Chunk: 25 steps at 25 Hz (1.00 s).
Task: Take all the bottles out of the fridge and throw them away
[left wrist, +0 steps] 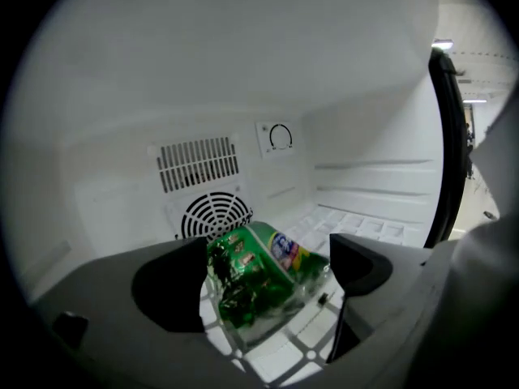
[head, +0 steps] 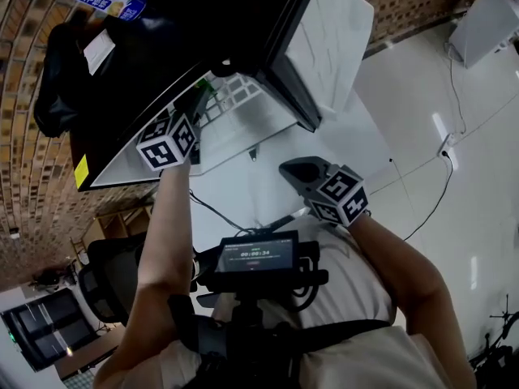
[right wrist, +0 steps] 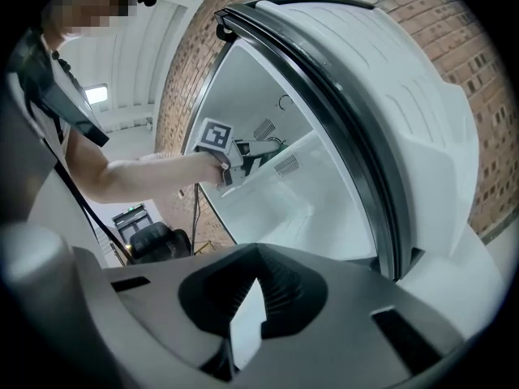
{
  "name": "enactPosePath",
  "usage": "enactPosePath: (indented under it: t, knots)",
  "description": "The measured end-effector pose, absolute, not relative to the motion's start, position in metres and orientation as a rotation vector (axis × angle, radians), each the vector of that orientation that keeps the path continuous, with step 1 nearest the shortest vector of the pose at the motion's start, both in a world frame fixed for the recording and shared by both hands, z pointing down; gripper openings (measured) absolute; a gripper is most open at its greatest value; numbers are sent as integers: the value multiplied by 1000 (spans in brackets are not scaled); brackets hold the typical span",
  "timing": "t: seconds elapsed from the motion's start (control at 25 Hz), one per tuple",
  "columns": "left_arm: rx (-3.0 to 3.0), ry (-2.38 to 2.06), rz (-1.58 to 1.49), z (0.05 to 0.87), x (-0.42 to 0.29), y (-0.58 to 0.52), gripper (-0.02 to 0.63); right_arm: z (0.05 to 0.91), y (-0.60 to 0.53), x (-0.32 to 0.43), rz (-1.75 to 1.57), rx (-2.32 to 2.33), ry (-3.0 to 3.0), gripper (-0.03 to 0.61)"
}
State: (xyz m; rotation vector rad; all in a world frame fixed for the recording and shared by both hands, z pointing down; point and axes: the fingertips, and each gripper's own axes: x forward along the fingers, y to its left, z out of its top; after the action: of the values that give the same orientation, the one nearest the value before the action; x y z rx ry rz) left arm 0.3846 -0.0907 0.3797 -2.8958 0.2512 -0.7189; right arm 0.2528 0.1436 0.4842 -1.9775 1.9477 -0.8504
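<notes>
Inside the fridge (head: 268,128), the wide-open left gripper (left wrist: 272,270) is framing a green bottle (left wrist: 251,286), not yet gripped; the right gripper (right wrist: 243,314) is hanging closed, empty.

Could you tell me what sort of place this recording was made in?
Probably an office or lab, not a home kitchen: a small fridge against a brick wall, an office chair, and cables across a glossy floor.

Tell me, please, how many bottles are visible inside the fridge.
1. A green bottle lies on its side on the wire shelf, between the open jaws of the left hand-held gripper. The rest of the fridge is out of view, so more may be hidden.
</notes>
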Motion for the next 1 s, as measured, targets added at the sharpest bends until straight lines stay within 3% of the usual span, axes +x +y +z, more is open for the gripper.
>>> enactPosePath:
  t: [0.36,0.4,0.6,1.0]
  knots:
    - [-2772,375,-1019,385,409,-101,474,480,141,254,-862,-1946,1997,3]
    - [-2771,382,-1025,385,406,-102,465,480,140,254,-861,-1942,2004,3]
    - [-2737,391,-989,387,364,-98,301,482,142,244,-876,-1893,2055,3]
    - [-2956,58,-693,354,295,-33,282,493,140,224,-968,-1896,2124,3]
